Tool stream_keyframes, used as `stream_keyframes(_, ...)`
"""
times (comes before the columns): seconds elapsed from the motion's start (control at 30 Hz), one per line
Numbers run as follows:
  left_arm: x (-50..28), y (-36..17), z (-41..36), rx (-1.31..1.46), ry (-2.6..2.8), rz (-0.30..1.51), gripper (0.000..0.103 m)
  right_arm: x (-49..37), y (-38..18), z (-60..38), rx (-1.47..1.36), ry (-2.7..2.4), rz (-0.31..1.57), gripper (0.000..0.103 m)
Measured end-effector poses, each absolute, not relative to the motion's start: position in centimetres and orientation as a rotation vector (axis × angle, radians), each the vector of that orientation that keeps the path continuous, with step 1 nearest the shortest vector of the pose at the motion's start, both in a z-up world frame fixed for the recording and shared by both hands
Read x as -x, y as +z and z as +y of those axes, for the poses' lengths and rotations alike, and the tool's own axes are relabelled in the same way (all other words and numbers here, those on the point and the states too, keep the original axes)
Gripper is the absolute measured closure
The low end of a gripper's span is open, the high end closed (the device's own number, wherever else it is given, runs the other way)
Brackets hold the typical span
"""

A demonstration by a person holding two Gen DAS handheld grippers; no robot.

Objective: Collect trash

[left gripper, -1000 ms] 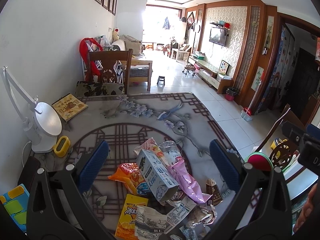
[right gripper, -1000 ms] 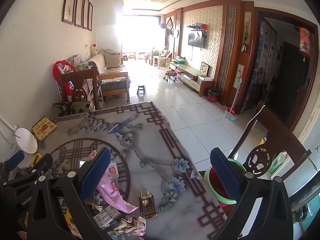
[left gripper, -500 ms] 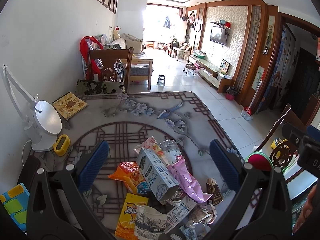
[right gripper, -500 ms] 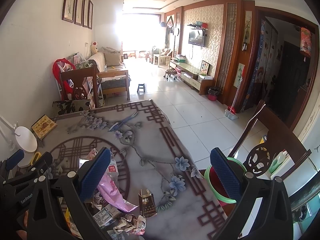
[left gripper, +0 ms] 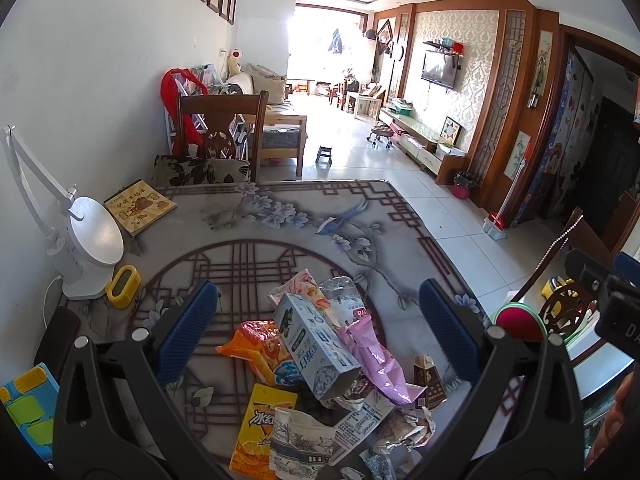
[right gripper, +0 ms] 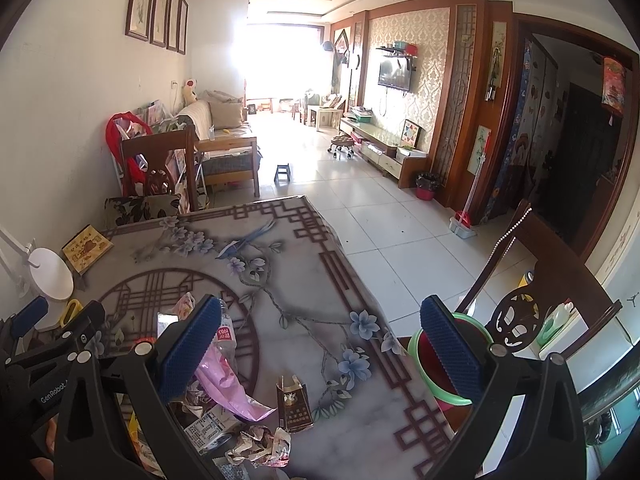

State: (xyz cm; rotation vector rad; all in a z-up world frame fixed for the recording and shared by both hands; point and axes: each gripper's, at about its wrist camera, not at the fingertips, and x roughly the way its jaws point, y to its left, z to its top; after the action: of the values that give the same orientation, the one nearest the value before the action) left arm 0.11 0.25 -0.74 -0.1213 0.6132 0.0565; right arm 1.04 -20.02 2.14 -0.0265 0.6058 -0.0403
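The left gripper [left gripper: 318, 326] hangs over the near part of a table covered in a grey cloth with a dark lattice and pale blue flowers [left gripper: 280, 220], its blue-padded jaws spread wide with nothing held between them. Below and between them lies the heap of trash: a pale blue and white carton box [left gripper: 316, 346] leaning on top, an orange crisp packet [left gripper: 256, 350] to its left, a yellow drink sachet with orange fruit print [left gripper: 262, 426] nearer the camera, a crumpled pink plastic wrapper [left gripper: 380, 360] to the right, a clear squashed plastic bottle [left gripper: 344, 300] behind, and a small brown cigarette pack [left gripper: 428, 378] at the right edge of the pile. A torn white paper cup with grey drawing [left gripper: 298, 442] sits in the foreground.

The right gripper [right gripper: 316, 350] is also wide open and empty, held over the table's right side; its left pad stands in front of the pink wrapper [right gripper: 230, 386], and the brown pack [right gripper: 294, 404] stands apart from the heap between the pads. A red bucket with a green rim [right gripper: 428, 372] sits on the floor just past the table edge, partly behind the right pad.

A white desk lamp [left gripper: 86, 248] and a small yellow clock [left gripper: 122, 286] stand at the table's left side
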Motion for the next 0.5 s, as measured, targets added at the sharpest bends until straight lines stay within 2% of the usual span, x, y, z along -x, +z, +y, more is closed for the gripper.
stream_keyframes(0.5,-0.20,-1.05,0.27,0.123,0.059,0.617,0.004,-1.10,1.73,-19.87,0.030,-0.035,0.620,0.007)
